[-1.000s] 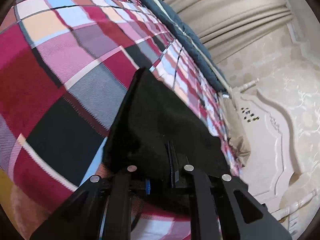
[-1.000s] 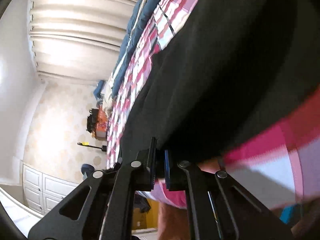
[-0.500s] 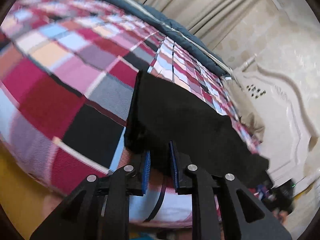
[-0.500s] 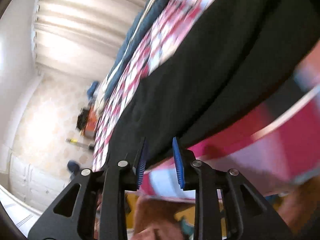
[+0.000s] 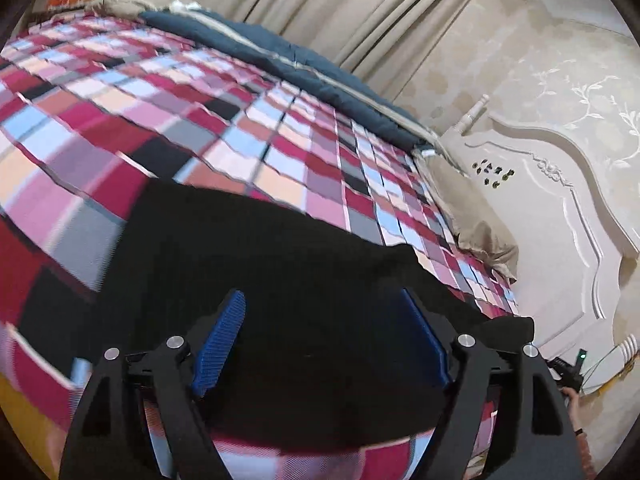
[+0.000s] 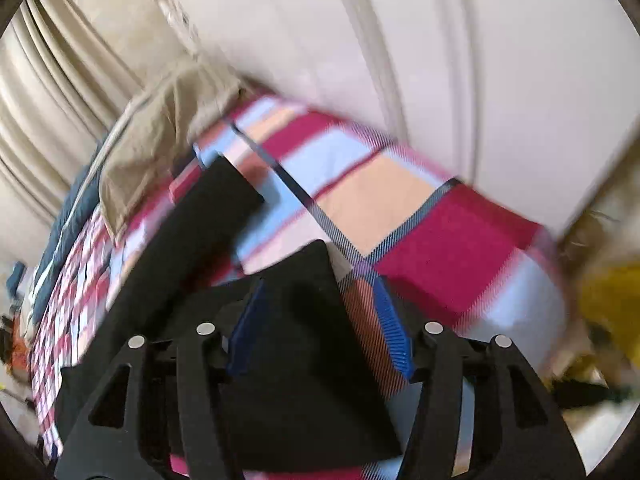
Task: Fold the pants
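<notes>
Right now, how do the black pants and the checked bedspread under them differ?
The pants are plain black; the bedspread is checked in red, pink, blue and grey. The pants cover only a strip near the bed's edge; the bedspread covers the whole bed. Both are cloth lying flat.

We are in a home bedroom: we see a bed with a checked cover, a carved white headboard, long beige curtains and patterned wallpaper.
</notes>
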{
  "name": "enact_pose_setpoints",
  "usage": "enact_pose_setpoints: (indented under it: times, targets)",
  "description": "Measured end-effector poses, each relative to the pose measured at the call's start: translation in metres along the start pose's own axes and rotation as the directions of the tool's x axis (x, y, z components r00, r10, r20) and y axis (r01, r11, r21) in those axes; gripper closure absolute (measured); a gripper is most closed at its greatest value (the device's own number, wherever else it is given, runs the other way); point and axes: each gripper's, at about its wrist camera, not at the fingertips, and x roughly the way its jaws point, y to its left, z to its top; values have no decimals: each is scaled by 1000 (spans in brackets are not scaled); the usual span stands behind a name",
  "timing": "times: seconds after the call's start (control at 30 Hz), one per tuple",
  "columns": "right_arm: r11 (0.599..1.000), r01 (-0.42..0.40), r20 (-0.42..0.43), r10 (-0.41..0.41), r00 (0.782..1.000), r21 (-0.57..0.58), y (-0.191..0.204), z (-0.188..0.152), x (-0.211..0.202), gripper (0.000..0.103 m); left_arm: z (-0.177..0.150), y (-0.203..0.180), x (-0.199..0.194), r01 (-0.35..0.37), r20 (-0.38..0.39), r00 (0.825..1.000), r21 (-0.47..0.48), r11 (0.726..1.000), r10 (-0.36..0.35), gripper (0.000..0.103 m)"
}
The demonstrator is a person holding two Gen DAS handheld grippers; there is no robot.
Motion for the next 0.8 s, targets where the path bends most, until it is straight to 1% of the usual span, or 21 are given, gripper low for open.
enact_pose_setpoints:
  times: [0.03, 0.07, 0.1, 0.13, 0.2, 0.27, 0.3, 0.37, 0.4, 0.43, 0.5, 0.53, 0.57, 0.6, 0.63, 0.67, 0.7, 0.73, 0.8]
  targets:
    - [1000, -3, -9, 3, 1000, -14, -3, 2, 6, 49, -1, -3, 6, -9, -10, 1000, 1, 1000, 9, 26]
    - [999, 1, -8, -1, 1000, -47, -5, 0, 0, 77, -3, -5, 11, -17, -21, 1000, 2, 1000, 17, 25]
    - [996, 1, -15, -3, 1000, -92, 6, -1, 4, 95, -4, -6, 15, -25, -33, 999, 0, 1000, 25, 24]
    - [991, -8, -42, 3, 999, -137, 13, 3, 5, 95, -6, -7, 19, -34, -45, 998, -5, 999, 33, 23]
    - [982, 30, -35, -38, 999, -188, 22, 5, 2, 96, -9, -4, 26, -46, -64, 997, -32, 998, 43, 22]
    - [966, 98, 28, -95, 995, -238, 31, 12, -8, 96, -11, -2, 28, -48, -59, 997, -60, 997, 44, 21]
    - [962, 122, 64, -109, 992, -243, 35, 22, -7, 96, -11, -2, 28, -48, -54, 998, -67, 997, 44, 21]
    - [962, 136, 95, -117, 989, -237, 38, 37, -2, 97, -12, -3, 28, -52, -48, 998, -67, 996, 49, 20]
    - [955, 162, 102, -141, 985, -248, 39, 40, 2, 97, -13, -3, 29, -56, -45, 998, -63, 996, 53, 20]
    - [940, 201, 98, -180, 979, -275, 41, 42, 13, 97, -14, -5, 29, -60, -43, 997, -59, 996, 57, 20]
    - [929, 228, 67, -217, 974, -291, 41, 42, 36, 95, -16, -6, 31, -68, -37, 997, -41, 997, 67, 20]
    - [940, 215, 63, -205, 977, -264, 37, 43, 42, 93, -17, -7, 31, -70, -36, 997, -35, 997, 69, 19]
    - [951, 199, 68, -188, 980, -237, 34, 44, 41, 84, -17, -8, 31, -72, -35, 997, -24, 997, 71, 19]
    - [964, 183, 71, -172, 982, -191, 29, 47, 37, 79, -18, -9, 31, -73, -35, 997, -19, 997, 72, 19]
    - [971, 184, 79, -174, 982, -153, 25, 49, 31, 71, -19, -9, 32, -71, -34, 997, -14, 997, 70, 18]
    - [972, 193, 93, -182, 979, -131, 22, 49, 24, 67, -19, -9, 32, -69, -34, 997, -11, 998, 68, 18]
    - [973, 206, 123, -193, 973, -105, 22, 48, 14, 66, -18, -8, 33, -66, -34, 997, -9, 998, 65, 17]
    - [979, 189, 147, -177, 973, -72, 21, 45, 2, 64, -19, -8, 33, -63, -34, 997, -9, 998, 62, 17]
    - [997, 79, 165, -75, 984, -19, 22, 39, -10, 60, -19, -6, 33, -55, -30, 998, -15, 998, 54, 17]
